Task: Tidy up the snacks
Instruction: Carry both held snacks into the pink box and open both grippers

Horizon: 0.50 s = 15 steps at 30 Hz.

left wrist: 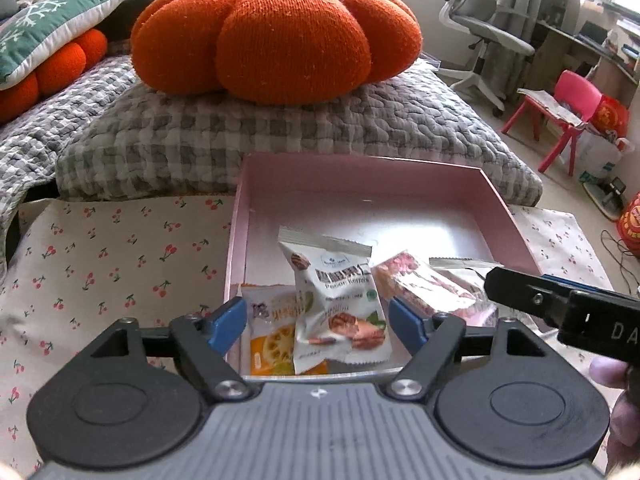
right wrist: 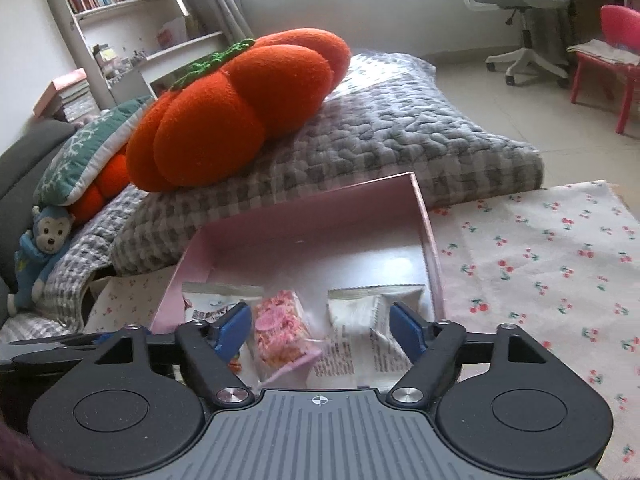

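Note:
A pink box [left wrist: 360, 172] sits on a cherry-print cloth and holds several snack packets. My left gripper [left wrist: 318, 324] is open over the box's near edge, its blue pads on either side of a white pecan packet [left wrist: 340, 308] that leans on an orange-yellow packet [left wrist: 272, 332]. A clear packet of pink snacks [left wrist: 428, 284] lies to the right. My right gripper [right wrist: 320, 328] is open above the box [right wrist: 312, 200], with the pink snack packet [right wrist: 280, 328] and a white packet [right wrist: 360, 328] between its pads. The right gripper's black body [left wrist: 560, 308] shows in the left wrist view.
A large orange pumpkin cushion [left wrist: 276, 32] rests on a grey checked quilt [left wrist: 280, 128] behind the box. Cherry-print cloth [right wrist: 540, 264] spreads to both sides. An office chair [left wrist: 480, 32] and a red child's chair [left wrist: 560, 116] stand on the floor at right.

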### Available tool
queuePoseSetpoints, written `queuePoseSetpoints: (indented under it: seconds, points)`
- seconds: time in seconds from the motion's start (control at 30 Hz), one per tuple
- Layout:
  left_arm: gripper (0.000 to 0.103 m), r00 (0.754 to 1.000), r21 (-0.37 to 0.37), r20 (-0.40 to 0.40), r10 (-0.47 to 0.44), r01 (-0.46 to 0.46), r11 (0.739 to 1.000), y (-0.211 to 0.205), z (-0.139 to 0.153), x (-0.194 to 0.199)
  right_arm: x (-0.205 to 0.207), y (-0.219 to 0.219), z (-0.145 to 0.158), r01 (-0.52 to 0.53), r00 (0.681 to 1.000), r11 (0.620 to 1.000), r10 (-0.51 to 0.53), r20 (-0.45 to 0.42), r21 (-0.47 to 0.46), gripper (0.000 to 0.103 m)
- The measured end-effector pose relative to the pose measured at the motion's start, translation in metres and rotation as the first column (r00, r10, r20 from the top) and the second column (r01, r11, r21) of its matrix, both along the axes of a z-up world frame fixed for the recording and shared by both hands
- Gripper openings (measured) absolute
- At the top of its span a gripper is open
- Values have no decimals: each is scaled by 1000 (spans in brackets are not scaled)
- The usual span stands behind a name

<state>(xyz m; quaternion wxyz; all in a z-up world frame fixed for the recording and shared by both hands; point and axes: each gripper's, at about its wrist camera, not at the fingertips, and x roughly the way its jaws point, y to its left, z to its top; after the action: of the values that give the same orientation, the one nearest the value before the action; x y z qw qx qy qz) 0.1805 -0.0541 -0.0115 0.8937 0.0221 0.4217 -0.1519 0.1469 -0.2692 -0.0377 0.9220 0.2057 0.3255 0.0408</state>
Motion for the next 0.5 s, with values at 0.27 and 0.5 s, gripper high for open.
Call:
queuePoseSetpoints:
  seconds: [0.27, 0.5]
  points:
    - [90, 1000, 3, 5, -24, 24, 1000, 10, 15, -27, -27, -3, 17, 48, 999, 999, -49, -22, -26, 90]
    - [98, 999, 26, -3, -41, 41, 999, 22, 26, -53, -51, 0, 31, 59, 996, 994, -65, -62, -94, 91]
